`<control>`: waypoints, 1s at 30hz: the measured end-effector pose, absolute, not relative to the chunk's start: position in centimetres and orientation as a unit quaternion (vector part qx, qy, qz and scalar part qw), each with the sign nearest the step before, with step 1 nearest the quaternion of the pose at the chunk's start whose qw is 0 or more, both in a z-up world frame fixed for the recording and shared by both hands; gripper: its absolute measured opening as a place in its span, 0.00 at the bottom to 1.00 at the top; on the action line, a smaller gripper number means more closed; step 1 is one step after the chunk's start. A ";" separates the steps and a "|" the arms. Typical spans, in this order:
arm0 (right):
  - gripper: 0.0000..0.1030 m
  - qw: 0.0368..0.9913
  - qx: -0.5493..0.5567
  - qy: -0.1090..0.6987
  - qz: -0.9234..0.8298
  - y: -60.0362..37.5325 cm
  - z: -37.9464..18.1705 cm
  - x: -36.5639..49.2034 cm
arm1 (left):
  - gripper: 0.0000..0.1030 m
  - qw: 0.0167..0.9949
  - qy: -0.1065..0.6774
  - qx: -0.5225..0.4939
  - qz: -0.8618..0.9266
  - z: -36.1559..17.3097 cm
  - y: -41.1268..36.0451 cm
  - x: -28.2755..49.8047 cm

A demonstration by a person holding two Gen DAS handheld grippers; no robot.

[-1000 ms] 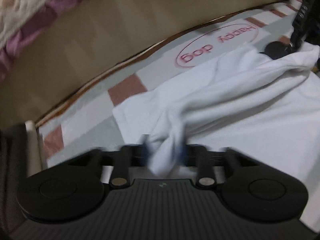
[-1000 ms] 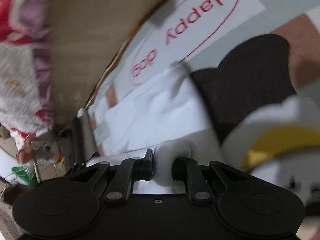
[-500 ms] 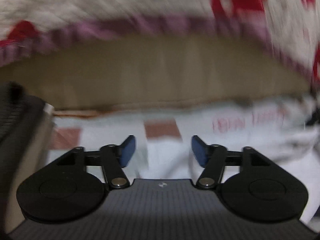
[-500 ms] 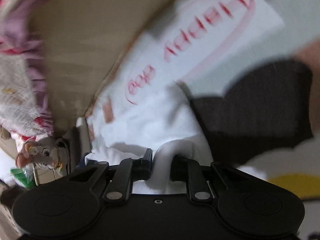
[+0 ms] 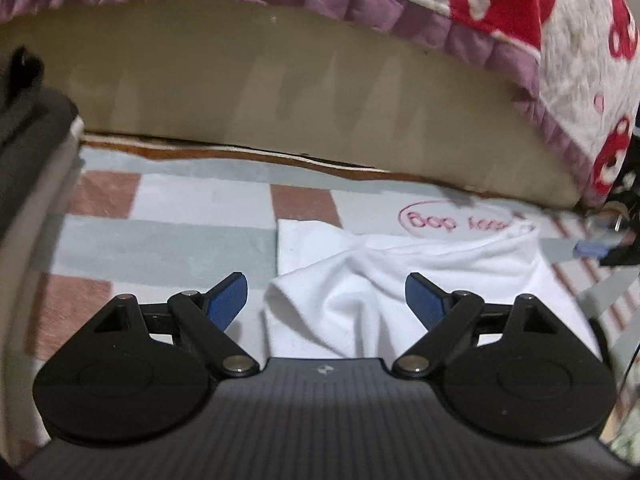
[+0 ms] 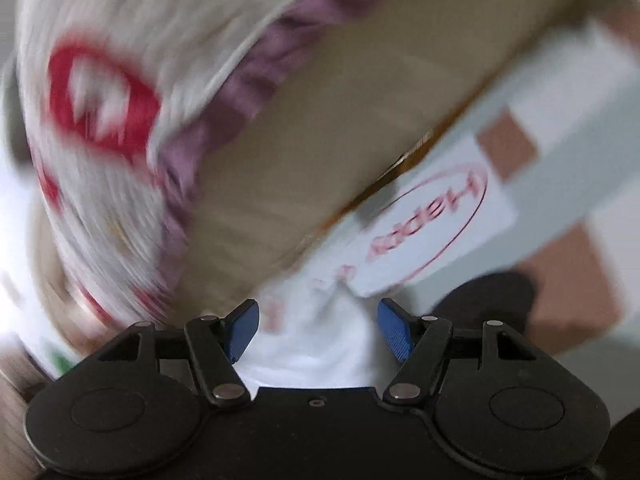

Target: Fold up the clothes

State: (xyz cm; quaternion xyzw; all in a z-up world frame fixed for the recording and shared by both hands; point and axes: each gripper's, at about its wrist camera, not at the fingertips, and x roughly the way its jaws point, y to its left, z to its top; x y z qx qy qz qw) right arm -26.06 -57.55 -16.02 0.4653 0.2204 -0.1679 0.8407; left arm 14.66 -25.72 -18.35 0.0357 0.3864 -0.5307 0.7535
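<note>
A white garment [image 5: 384, 276] lies crumpled on a checked mat [image 5: 160, 216] with a red "Happy dog" oval. My left gripper [image 5: 326, 300] hangs over its near left part, jaws opening wide, the blue pads [image 5: 226, 300] clear of the cloth that lies below and between them. In the blurred right wrist view the same white garment [image 6: 320, 340] lies under my right gripper [image 6: 318, 330], whose jaws are opening too; its blue pads [image 6: 394, 330] do not press the cloth. The right gripper's tip [image 5: 592, 250] shows at the right edge of the left wrist view.
A beige mattress side [image 5: 280, 92] under a quilted cover with purple frill [image 5: 480, 4] borders the mat at the back. A dark object [image 5: 24, 120] stands at the left. A black round patch [image 6: 492, 300] lies on the mat at the right.
Both grippers were shut on folds of the white garment and have let go, their jaws now spread. Both have rolled and swung; the left now faces the mattress squarely.
</note>
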 end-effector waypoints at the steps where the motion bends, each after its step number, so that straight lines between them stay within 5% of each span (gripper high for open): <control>1: 0.69 0.855 0.422 0.248 -0.171 -56.8 -15.8 -24.9 | 0.83 0.748 0.399 0.027 -0.530 -18.9 -25.9 15.0; 6: 0.65 0.888 0.310 0.300 -0.155 -54.1 -16.6 -20.8 | 0.81 0.735 0.426 0.005 -0.528 -20.9 -26.6 15.2; 8: 0.65 0.889 0.289 0.313 -0.167 -54.0 -17.2 -19.2 | 0.61 0.736 0.420 0.005 -0.531 -21.1 -27.0 15.1; 9: 0.65 0.887 0.280 0.319 -0.180 -54.2 -17.6 -18.5 | 0.24 0.737 0.417 0.005 -0.532 -21.2 -27.2 15.0; 10: 0.65 0.892 0.272 0.312 -0.182 -54.0 -17.7 -18.2 | 0.11 0.728 0.421 0.011 -0.541 -21.3 -27.5 14.8; 12: 0.65 0.902 0.257 0.293 -0.185 -53.7 -17.7 -17.5 | 0.11 0.724 0.416 0.034 -0.549 -20.8 -27.9 14.2; 14: 0.43 0.912 0.241 0.274 -0.187 -53.4 -17.8 -16.8 | 0.11 0.739 0.389 0.048 -0.548 -19.5 -27.6 13.4; 15: 0.20 0.917 0.233 0.264 -0.188 -53.3 -17.9 -16.5 | 0.11 0.744 0.378 0.047 -0.549 -18.9 -27.5 13.2; 16: 0.14 0.920 0.219 0.265 -0.187 -52.8 -17.5 -16.4 | 0.11 0.746 0.370 0.038 -0.552 -18.3 -27.2 13.2; 22: 0.10 0.924 0.193 0.243 -0.225 -52.9 -14.8 -17.5 | 0.13 0.755 0.321 0.020 -0.572 -16.3 -27.5 13.0; 30: 0.09 0.915 0.145 0.290 -0.242 -53.5 -16.6 -13.7 | 0.14 0.779 0.350 0.081 -0.513 -18.8 -29.3 13.2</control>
